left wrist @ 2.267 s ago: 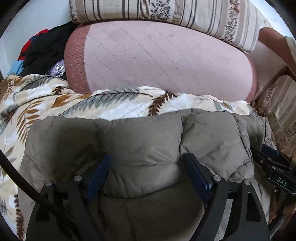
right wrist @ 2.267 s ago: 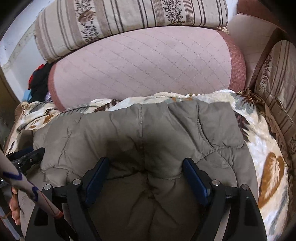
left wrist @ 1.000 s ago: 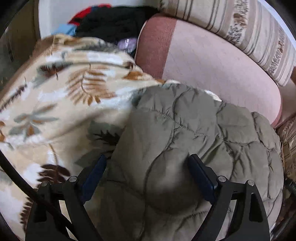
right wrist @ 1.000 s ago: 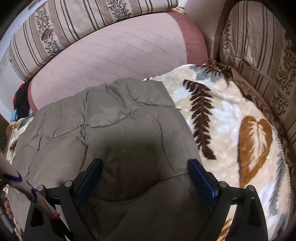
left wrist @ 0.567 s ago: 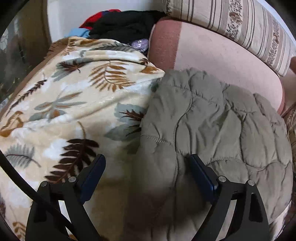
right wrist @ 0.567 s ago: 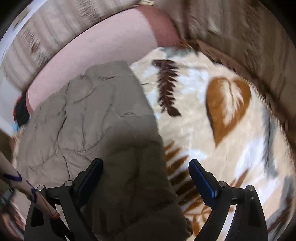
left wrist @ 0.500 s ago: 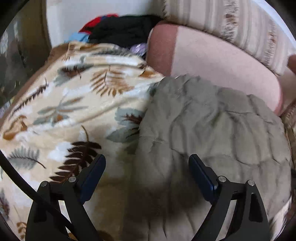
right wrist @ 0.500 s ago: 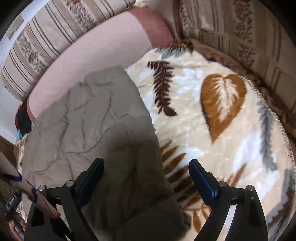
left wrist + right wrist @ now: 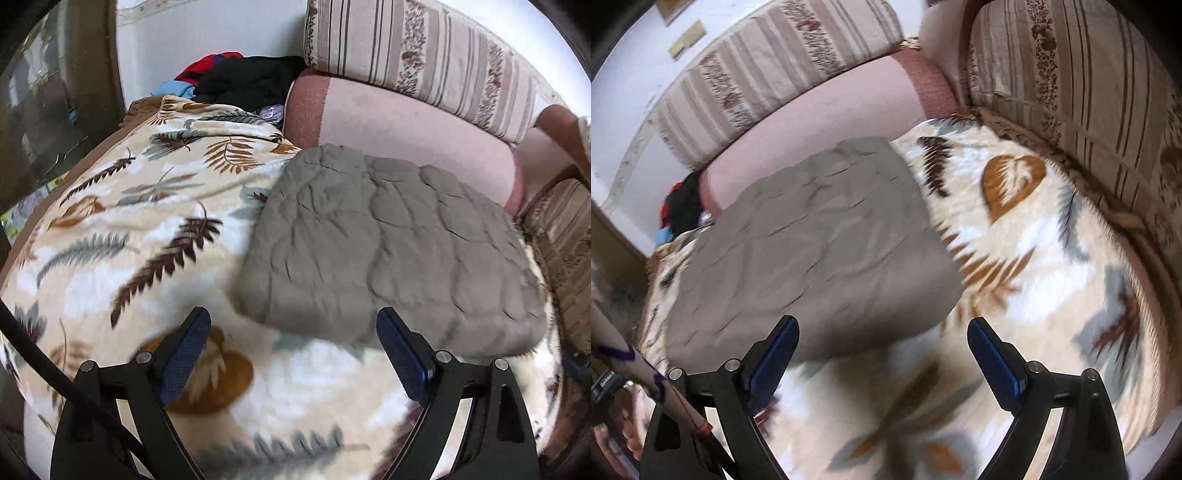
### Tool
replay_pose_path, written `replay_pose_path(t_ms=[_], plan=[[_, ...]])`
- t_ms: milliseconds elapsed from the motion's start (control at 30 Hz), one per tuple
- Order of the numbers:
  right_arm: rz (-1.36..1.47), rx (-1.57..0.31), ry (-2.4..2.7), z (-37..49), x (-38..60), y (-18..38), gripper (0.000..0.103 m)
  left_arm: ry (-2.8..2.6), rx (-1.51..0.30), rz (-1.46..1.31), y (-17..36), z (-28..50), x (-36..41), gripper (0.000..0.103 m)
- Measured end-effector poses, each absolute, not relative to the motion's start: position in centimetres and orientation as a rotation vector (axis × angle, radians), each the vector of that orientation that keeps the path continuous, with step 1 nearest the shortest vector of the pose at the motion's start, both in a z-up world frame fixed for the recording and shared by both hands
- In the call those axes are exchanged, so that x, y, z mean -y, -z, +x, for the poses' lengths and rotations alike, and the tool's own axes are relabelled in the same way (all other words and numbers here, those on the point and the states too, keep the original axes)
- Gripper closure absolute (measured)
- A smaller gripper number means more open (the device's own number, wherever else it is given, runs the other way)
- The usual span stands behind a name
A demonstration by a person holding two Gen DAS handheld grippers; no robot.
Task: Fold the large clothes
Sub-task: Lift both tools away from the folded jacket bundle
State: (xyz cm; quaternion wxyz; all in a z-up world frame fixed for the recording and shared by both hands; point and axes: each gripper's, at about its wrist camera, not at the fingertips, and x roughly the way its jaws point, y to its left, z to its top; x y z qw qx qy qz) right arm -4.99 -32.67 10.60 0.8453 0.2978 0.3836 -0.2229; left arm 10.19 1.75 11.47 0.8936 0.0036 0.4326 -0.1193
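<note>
A grey-green quilted jacket point(image 9: 388, 243) lies folded into a thick rectangle on a leaf-patterned blanket point(image 9: 122, 236), up against the pink sofa cushion. In the right wrist view the same jacket point(image 9: 809, 240) fills the left half, with the blanket point(image 9: 1034, 251) to its right. My left gripper point(image 9: 291, 350) hangs open above the blanket just in front of the jacket's near edge, nothing between its blue pads. My right gripper point(image 9: 882, 350) is open too, near the jacket's near right corner, holding nothing.
A pink seat cushion point(image 9: 399, 122) and striped back cushions point(image 9: 424, 55) stand behind the jacket. A pile of black, red and blue clothes point(image 9: 240, 81) sits at the far left. Another striped cushion point(image 9: 1089, 92) borders the blanket on the right. A hand point(image 9: 613, 443) shows at the lower left.
Both grippers have pulled back and up from the jacket. A second ago each hung over the jacket; now they hang over the blanket in front of it. The jacket stays folded.
</note>
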Motion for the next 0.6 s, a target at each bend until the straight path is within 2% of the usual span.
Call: replay_pose_path(t_ms=[167,600], plan=[[0.664,-0.832,0.336,-5.1,27.5,-11.4,0.007,0.272,-0.881,0.058,-12.1,6.2,-1.4,0.012],[0.449,-0.773,0.296,-5.6,20.6,-15.7,0.007,0.261,-0.801,0.119,-14.0,1.7,-2.6,0.012]])
